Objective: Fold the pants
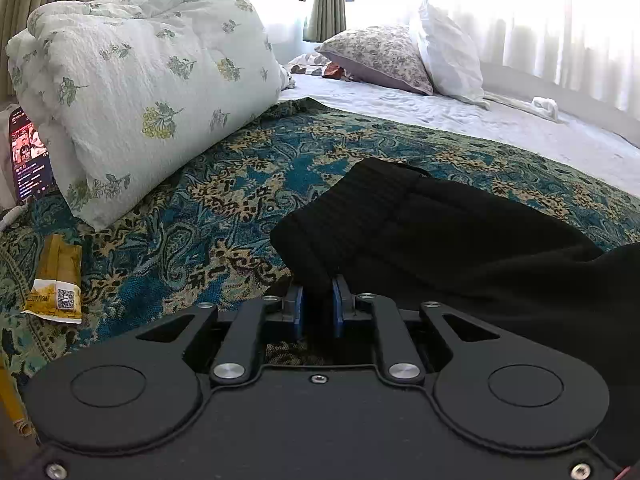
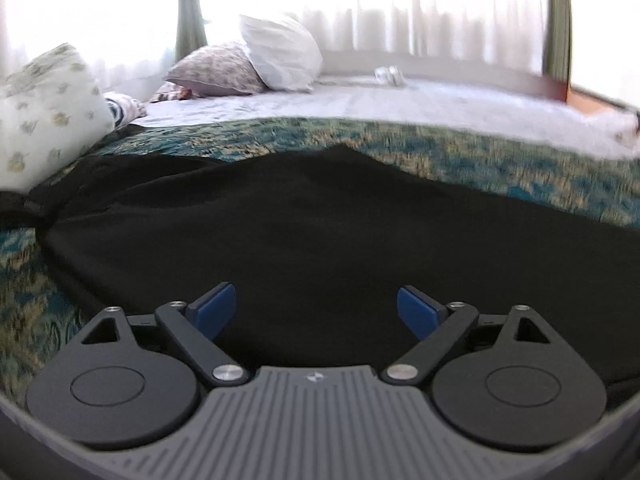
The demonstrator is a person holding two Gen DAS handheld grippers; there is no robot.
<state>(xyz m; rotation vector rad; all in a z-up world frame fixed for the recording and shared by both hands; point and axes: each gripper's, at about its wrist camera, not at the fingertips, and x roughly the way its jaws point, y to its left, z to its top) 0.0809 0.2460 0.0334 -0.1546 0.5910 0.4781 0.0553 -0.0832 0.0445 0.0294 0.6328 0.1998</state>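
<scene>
Left wrist view had the left gripper [image 1: 319, 300] pinched on the ribbed edge of the black pants [image 1: 460, 232], probably the waistband, with the rest of the cloth running off to its right over the patterned bedspread [image 1: 192, 208]. Right gripper [image 2: 316, 312] was spread wide and empty just above the pants [image 2: 320, 220], blurry there. Best to close it on the matching edge before lifting, keeping both corners level and taut.
</scene>
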